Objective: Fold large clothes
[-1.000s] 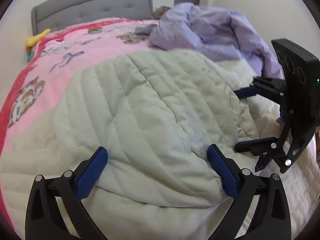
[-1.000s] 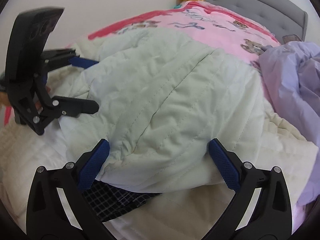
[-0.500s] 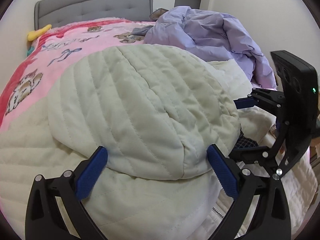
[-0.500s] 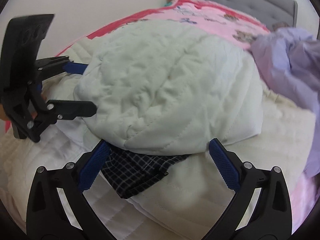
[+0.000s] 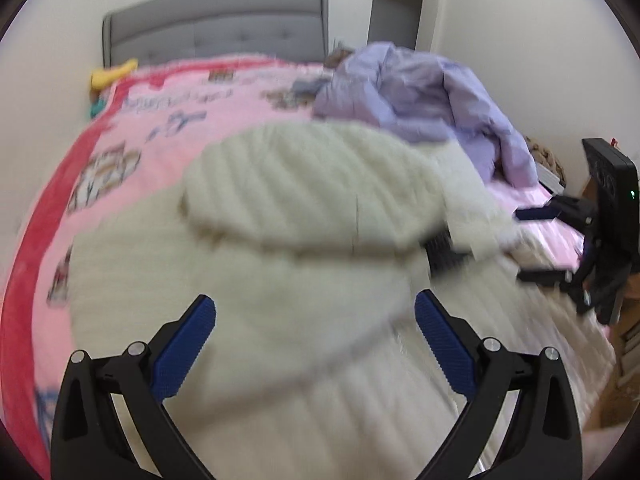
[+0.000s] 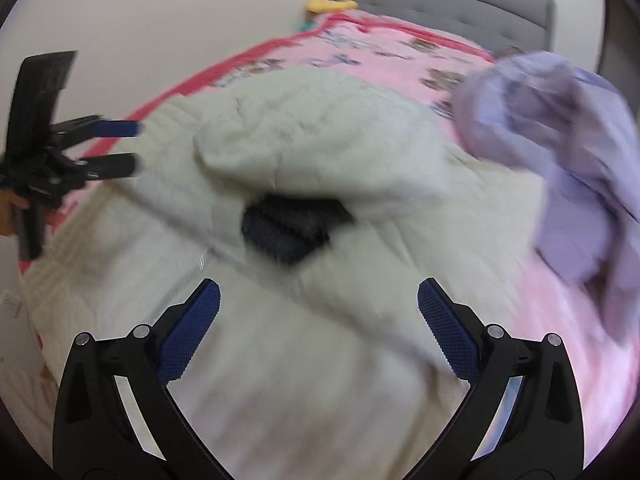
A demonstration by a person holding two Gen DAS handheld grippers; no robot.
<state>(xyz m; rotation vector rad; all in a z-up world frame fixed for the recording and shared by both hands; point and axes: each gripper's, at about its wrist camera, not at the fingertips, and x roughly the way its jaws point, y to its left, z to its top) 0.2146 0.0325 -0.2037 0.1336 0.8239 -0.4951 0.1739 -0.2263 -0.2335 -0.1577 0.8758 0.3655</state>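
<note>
Nearest the cameras, the left gripper (image 5: 314, 338) and the right gripper (image 6: 318, 324) both stand with fingers spread wide, grasping nothing. Just beyond them lies the cream quilted jacket (image 5: 304, 216), spread over the pink blanket (image 5: 160, 136) on the bed — one section already turned over onto the body, with a patch of dark checked lining (image 6: 290, 226) peeking out beneath the fold's edge. So a first fold looks done; further folds and tidying likely remain. Farther back the lilac jacket (image 6: 560, 128) sits crumpled — apparently untouched — before the grey headboard (image 5: 216, 24).
</note>
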